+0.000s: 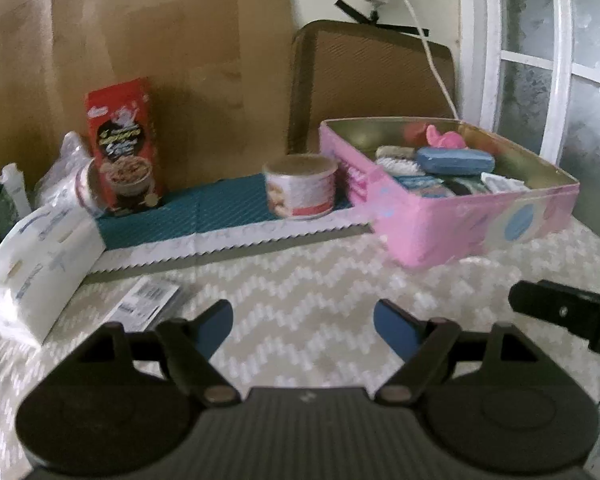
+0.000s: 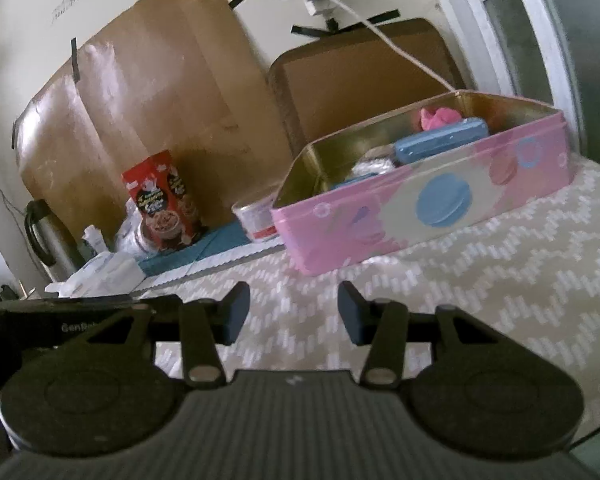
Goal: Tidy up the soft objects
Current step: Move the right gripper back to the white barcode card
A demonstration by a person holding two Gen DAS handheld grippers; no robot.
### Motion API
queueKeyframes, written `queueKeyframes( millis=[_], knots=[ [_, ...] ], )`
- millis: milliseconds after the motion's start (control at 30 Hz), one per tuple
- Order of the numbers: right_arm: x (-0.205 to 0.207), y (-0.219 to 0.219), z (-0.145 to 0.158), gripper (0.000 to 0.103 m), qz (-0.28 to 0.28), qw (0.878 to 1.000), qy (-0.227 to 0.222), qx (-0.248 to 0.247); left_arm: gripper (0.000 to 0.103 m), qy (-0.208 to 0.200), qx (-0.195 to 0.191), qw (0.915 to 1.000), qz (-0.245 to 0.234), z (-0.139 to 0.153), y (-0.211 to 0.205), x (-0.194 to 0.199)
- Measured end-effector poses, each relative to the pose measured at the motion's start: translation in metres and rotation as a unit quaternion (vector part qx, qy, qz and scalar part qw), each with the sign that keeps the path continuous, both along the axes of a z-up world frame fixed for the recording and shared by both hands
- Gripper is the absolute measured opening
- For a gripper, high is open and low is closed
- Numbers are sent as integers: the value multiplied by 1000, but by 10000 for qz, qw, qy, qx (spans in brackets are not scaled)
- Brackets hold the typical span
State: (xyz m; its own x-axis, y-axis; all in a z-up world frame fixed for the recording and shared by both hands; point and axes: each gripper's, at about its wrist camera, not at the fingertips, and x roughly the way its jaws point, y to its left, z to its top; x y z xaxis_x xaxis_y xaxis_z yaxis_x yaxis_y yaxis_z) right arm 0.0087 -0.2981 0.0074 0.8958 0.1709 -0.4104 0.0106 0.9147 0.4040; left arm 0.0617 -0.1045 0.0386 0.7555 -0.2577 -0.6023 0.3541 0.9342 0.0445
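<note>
Left gripper [image 1: 303,322] is spread wide with nothing in it, hanging over the chevron cloth [image 1: 320,280]; the pink tin [image 1: 468,224] sits ahead to the right, already stuffed with a blue pouch [image 1: 454,160] and a pink soft thing [image 1: 444,138]. Right wrist view: right gripper [image 2: 294,312] is parted and empty too, tin [image 2: 420,216] just ahead. Looks like we're between items, so next job is probably grabbing the white soft pack [image 1: 40,276] on the left.

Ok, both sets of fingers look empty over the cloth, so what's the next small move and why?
Probably swing the left gripper toward the white soft pack at the table's left edge. Both it and the right gripper are open with nothing between the fingers, the pink tin already holds several items, and that pack looks like the nearest soft thing outside the tin.
</note>
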Motion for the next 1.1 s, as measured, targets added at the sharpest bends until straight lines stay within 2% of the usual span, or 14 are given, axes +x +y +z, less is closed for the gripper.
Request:
queueKeyframes(
  millis=[433,700,933,1100],
  knots=[
    [16,44,-5,52,425,9982,305,-289,82,32,28,9994,340,-16,52,2],
    [30,80,-8,52,871,9941,429,-478,83,102,-58,9980,626,-24,91,3],
    [54,115,-9,52,1472,9847,560,-746,83,203,-361,9919,1201,-29,142,8],
    [113,143,-4,52,1929,9750,535,-966,83,254,-874,9843,1509,-29,169,15]
  ],
)
